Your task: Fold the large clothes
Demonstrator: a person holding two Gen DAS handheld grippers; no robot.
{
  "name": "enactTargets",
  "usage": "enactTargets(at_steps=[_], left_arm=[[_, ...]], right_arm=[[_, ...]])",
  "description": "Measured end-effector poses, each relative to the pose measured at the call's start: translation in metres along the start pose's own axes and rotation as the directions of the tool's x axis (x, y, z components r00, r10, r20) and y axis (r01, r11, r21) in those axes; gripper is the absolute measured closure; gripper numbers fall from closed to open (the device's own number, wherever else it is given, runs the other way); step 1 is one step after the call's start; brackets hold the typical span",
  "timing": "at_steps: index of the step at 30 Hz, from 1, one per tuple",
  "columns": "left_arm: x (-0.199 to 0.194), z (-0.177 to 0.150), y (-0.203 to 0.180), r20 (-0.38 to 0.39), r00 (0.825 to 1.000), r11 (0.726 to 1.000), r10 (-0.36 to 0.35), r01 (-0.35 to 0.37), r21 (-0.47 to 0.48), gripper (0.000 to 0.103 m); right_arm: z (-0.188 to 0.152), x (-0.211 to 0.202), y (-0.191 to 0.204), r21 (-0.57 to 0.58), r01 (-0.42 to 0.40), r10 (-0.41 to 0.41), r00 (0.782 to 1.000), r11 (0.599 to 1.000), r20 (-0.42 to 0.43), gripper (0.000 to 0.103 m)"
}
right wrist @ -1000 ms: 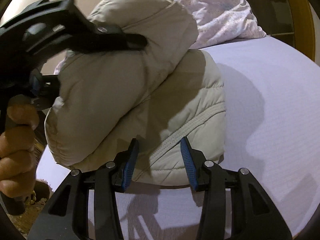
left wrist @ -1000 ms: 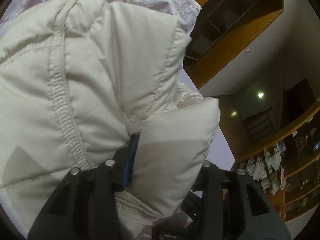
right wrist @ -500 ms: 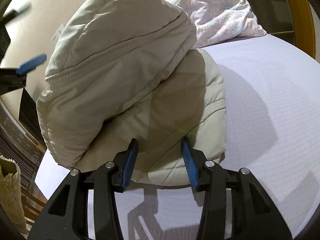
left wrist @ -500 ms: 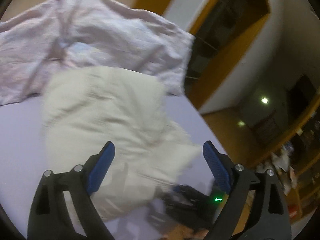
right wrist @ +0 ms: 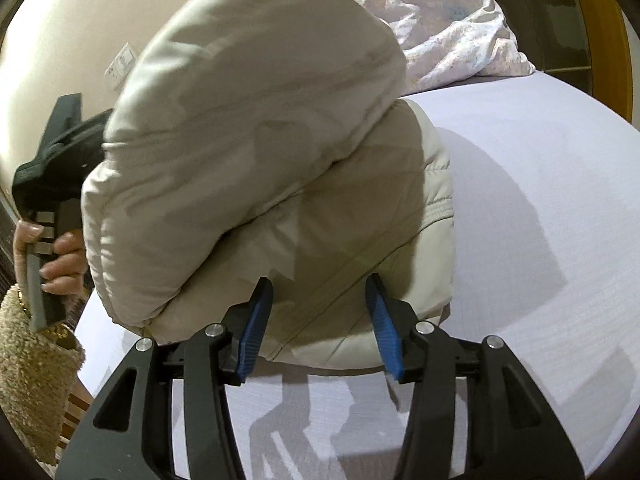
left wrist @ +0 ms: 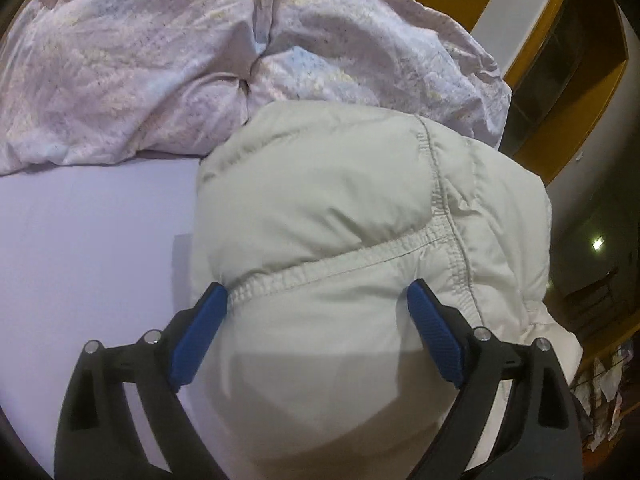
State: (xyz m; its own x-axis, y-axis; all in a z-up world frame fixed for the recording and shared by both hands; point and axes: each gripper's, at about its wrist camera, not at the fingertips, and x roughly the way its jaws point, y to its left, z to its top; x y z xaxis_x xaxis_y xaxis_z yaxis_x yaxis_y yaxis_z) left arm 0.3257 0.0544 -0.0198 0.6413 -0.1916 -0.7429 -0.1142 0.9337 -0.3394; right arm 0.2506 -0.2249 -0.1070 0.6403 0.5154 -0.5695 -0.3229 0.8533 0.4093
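A cream padded jacket point(left wrist: 340, 208) lies folded on the lavender bed sheet point(left wrist: 88, 260). My left gripper point(left wrist: 316, 285) stands wide, its blue pads on either side of the jacket's bulging top fold at a stitched seam, without a visible pinch. In the right wrist view that upper fold point(right wrist: 260, 128) rears up over the lower layer. The left gripper's black body point(right wrist: 60, 152) shows behind it, held by a hand point(right wrist: 60, 256). My right gripper point(right wrist: 319, 280) has its jaws opening, with the jacket's near edge between the pads and the fabric lying flat there.
A crumpled pale floral duvet point(left wrist: 160, 60) is heaped behind the jacket. Bare sheet point(right wrist: 540, 240) spreads to the right of the jacket. A wooden shelf unit point(left wrist: 560, 80) stands beyond the bed. A fleece sleeve point(right wrist: 32, 360) is at the left edge.
My left gripper let go of the jacket fold, opened wide, drew back, then came in over the jacket's top fold. The right gripper stayed put and its pads parted slightly.
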Motion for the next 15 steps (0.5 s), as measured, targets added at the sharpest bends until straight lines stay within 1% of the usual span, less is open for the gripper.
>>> enactTargets(at_steps=[2,5,6,9,12,13,15], left_arm=[[0.004,-0.005,-0.008,0.006,1.000,1.000,0.023,-0.023,0.018,0.010],[0.015,-0.008,-0.024,0.009,0.998,0.997,0.054,-0.055,0.053,0.007],[0.019,-0.009,-0.030,0.010,0.998,0.996,0.063,-0.063,0.064,0.006],[0.028,-0.011,-0.041,0.010,0.998,0.995,0.067,-0.067,0.071,0.003],[0.035,-0.016,-0.051,0.023,0.996,0.993,0.082,-0.083,0.081,0.002],[0.035,-0.016,-0.054,0.032,0.995,0.992,0.092,-0.094,0.085,0.002],[0.034,-0.016,-0.053,0.035,0.995,0.993,0.090,-0.093,0.077,0.002]], right_arm=[[-0.001,-0.004,-0.001,-0.017,0.025,-0.025,1.000,1.000,0.005,0.052],[-0.003,-0.016,-0.004,-0.012,0.055,-0.055,0.998,0.998,0.017,0.047],[-0.003,-0.019,-0.005,-0.009,0.060,-0.060,0.998,0.998,0.018,0.047],[-0.001,-0.037,-0.013,0.004,0.067,-0.067,0.998,0.998,0.020,0.047],[0.008,-0.065,-0.012,0.001,0.055,-0.055,0.998,0.998,0.041,0.047],[0.013,-0.079,-0.011,-0.011,0.056,-0.055,0.996,0.998,0.064,0.047],[0.022,-0.100,-0.005,-0.031,0.056,-0.052,0.994,0.998,0.101,0.047]])
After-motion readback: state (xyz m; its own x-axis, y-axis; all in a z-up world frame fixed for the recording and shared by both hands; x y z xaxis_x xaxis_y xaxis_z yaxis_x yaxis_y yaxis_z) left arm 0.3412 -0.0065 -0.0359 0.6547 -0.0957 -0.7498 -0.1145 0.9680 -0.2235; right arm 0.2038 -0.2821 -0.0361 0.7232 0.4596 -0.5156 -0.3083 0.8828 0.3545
